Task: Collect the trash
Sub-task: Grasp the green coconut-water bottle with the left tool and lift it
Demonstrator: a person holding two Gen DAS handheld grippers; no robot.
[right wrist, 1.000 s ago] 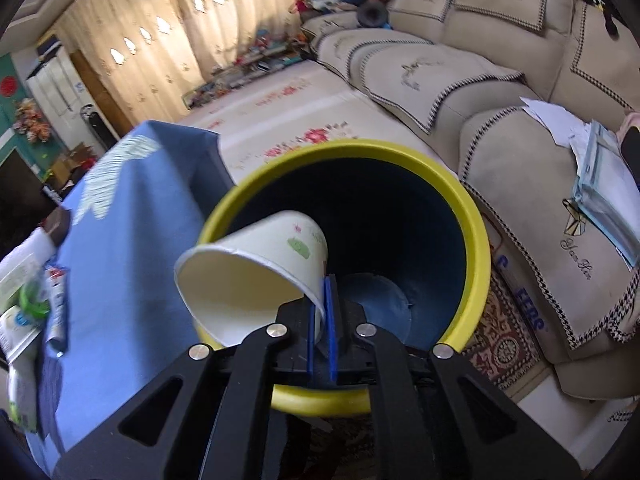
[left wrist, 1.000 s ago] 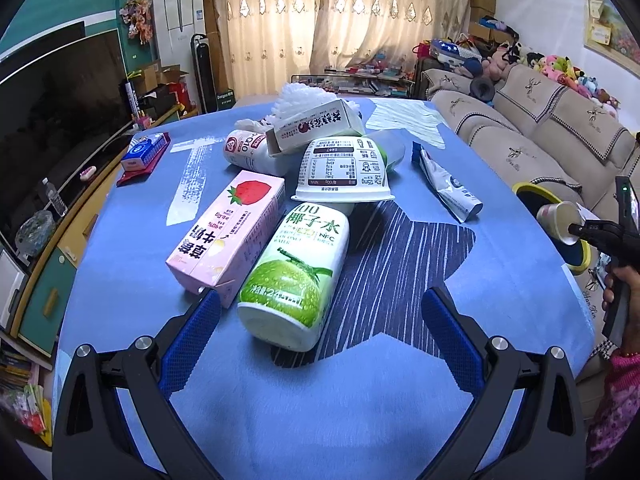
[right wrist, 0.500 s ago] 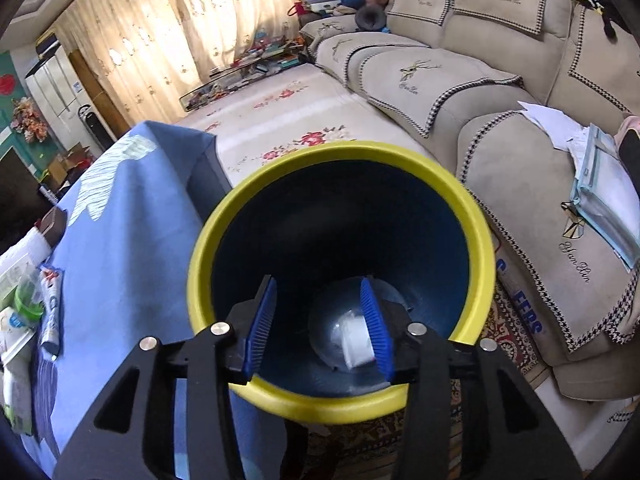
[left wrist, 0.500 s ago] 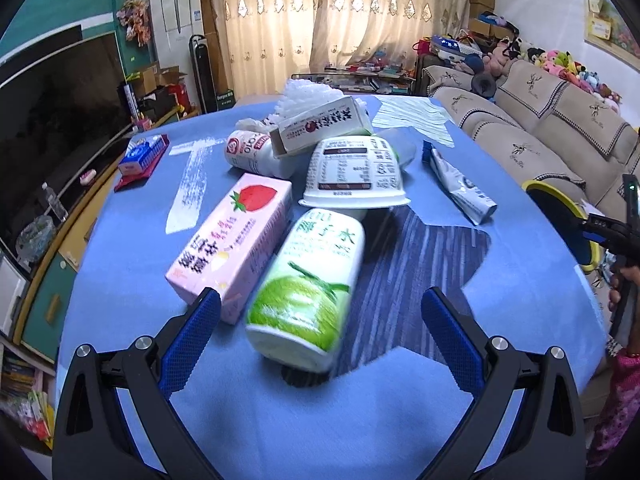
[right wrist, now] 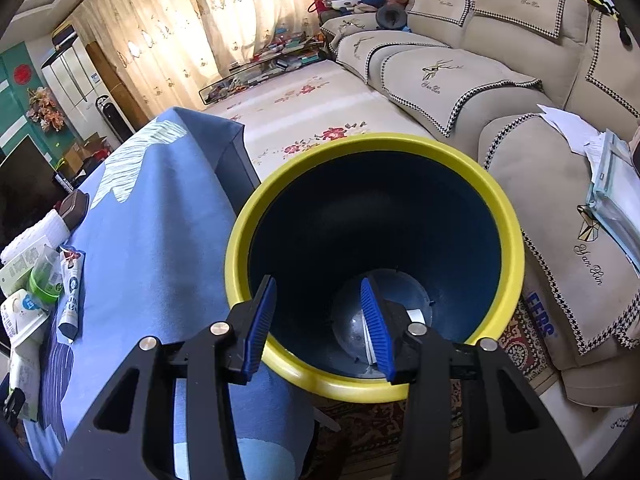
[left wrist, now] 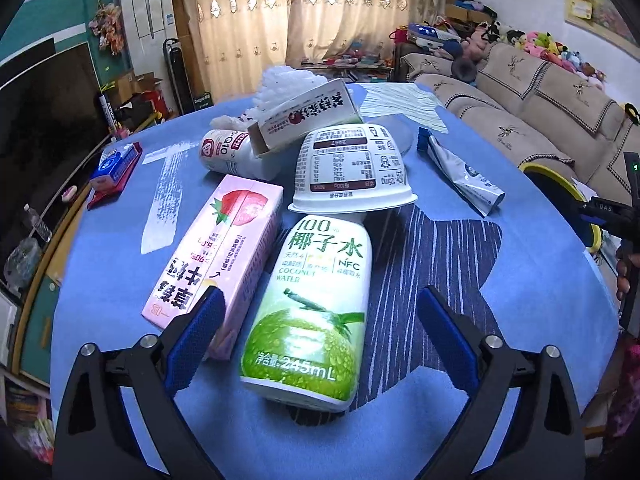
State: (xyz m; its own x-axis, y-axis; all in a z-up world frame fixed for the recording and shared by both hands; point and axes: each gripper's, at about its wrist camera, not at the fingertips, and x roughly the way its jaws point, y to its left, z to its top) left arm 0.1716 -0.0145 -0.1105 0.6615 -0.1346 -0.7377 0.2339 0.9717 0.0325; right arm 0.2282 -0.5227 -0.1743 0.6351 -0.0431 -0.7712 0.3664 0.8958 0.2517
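Since a second ago the paper cup has left the right claw (right wrist: 318, 318), now half open and empty over the bin (right wrist: 374, 264). The left claw (left wrist: 318, 326), wide open, straddles the coconut water bottle (left wrist: 310, 308) on the table (left wrist: 520, 280); closing may snag the neighbouring strawberry milk carton (left wrist: 218, 248).

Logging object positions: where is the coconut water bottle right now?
In the left wrist view, the coconut water bottle lies on the blue tablecloth, between the pink strawberry carton and the star pattern, below the upturned white cup.
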